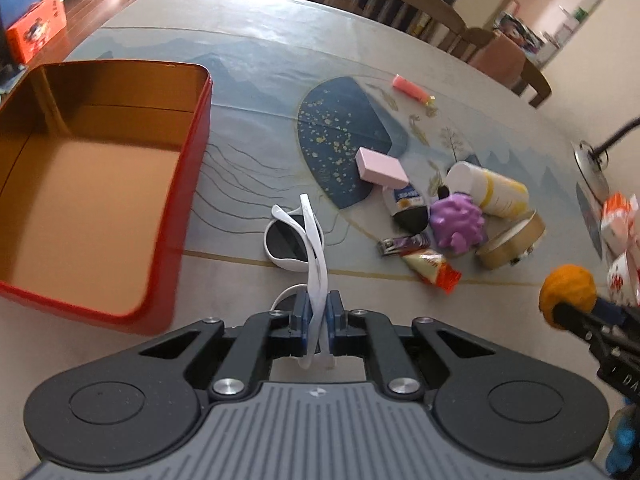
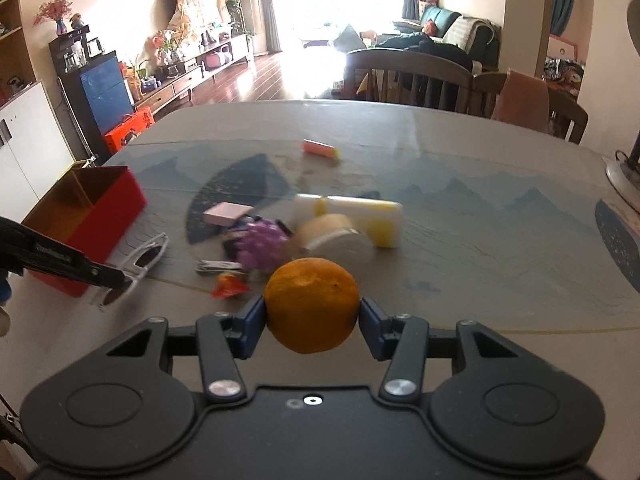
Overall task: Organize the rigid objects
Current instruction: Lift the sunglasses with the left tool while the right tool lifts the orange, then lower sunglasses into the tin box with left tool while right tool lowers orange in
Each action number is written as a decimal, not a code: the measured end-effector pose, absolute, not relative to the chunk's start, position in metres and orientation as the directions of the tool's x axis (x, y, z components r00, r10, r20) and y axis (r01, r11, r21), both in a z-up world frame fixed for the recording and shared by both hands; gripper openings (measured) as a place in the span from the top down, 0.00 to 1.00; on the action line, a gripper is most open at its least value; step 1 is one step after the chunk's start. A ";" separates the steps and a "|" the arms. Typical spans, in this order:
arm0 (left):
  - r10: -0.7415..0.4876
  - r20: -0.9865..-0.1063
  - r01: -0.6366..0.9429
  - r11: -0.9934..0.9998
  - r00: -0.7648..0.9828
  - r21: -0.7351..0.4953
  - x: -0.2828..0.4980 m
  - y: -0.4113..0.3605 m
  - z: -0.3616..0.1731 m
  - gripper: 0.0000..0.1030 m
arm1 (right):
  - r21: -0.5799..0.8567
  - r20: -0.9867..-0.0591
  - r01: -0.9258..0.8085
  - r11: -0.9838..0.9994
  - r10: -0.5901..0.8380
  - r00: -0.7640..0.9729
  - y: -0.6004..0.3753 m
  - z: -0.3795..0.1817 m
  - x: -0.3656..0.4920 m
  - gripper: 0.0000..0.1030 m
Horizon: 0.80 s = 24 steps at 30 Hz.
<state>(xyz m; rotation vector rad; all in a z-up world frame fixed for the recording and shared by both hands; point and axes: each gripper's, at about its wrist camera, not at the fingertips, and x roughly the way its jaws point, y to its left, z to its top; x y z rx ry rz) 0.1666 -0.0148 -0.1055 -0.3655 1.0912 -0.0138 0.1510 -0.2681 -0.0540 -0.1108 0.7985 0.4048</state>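
My left gripper (image 1: pixel 318 312) is shut on the folded arms of white sunglasses (image 1: pixel 294 240), whose dark lenses hang just above the table. An open red tin box (image 1: pixel 100 184) with a gold inside stands to the left of them. In the right wrist view my right gripper (image 2: pixel 312 312) is shut on an orange (image 2: pixel 312 304), lifted above the table. That orange (image 1: pixel 566 294) shows at the right edge of the left wrist view. In the right wrist view the sunglasses (image 2: pixel 136 268) hang from the left gripper next to the red box (image 2: pixel 92 216).
A pile lies mid-table: pink block (image 1: pixel 382 166), purple spiky toy (image 1: pixel 458 220), white and yellow bottle (image 1: pixel 490 188), round tin (image 1: pixel 512 240), nail clippers (image 1: pixel 402 246), small packet (image 1: pixel 432 270). A pink tube (image 1: pixel 412 89) lies farther back. Wooden chairs (image 2: pixel 420 76) stand behind the table.
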 end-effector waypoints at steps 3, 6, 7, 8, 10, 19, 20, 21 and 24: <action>-0.222 -0.853 -0.125 0.941 0.473 -0.314 0.165 -0.005 -0.103 0.92 | 0.056 -0.715 -0.372 0.926 0.298 0.632 -0.253 -0.051 0.143 0.52; -0.253 -0.832 -0.077 0.940 0.493 -0.332 0.163 0.004 -0.094 0.92 | 0.051 -0.706 -0.362 0.931 0.290 0.646 -0.238 -0.046 0.136 0.52; -0.264 -0.826 -0.064 0.939 0.498 -0.338 0.163 0.008 -0.091 0.92 | 0.049 -0.702 -0.358 0.932 0.287 0.652 -0.233 -0.043 0.134 0.52; -0.273 -0.821 -0.054 0.937 0.502 -0.344 0.162 0.012 -0.087 0.92 | 0.047 -0.696 -0.353 0.935 0.284 0.659 -0.229 -0.041 0.132 0.52; -0.294 -0.805 -0.034 0.931 0.515 -0.362 0.162 0.019 -0.079 0.92 | 0.049 -0.684 -0.351 0.935 0.287 0.670 -0.219 -0.035 0.130 0.52; -0.315 -0.738 0.005 0.921 0.597 -0.390 0.151 0.059 -0.035 0.92 | 0.027 -0.636 -0.452 0.892 0.364 0.681 -0.156 -0.013 0.130 0.52; -0.304 -0.734 0.000 0.924 0.608 -0.383 0.149 0.064 -0.032 0.92 | 0.025 -0.631 -0.467 0.884 0.376 0.678 -0.149 -0.011 0.132 0.52; -0.297 -0.730 -0.004 0.925 0.616 -0.380 0.148 0.070 -0.029 0.92 | 0.024 -0.628 -0.483 0.875 0.390 0.674 -0.140 -0.009 0.135 0.52; -0.270 -0.726 -0.030 0.928 0.632 -0.371 0.144 0.089 -0.026 0.92 | 0.022 -0.624 -0.535 0.844 0.430 0.652 -0.114 -0.007 0.144 0.52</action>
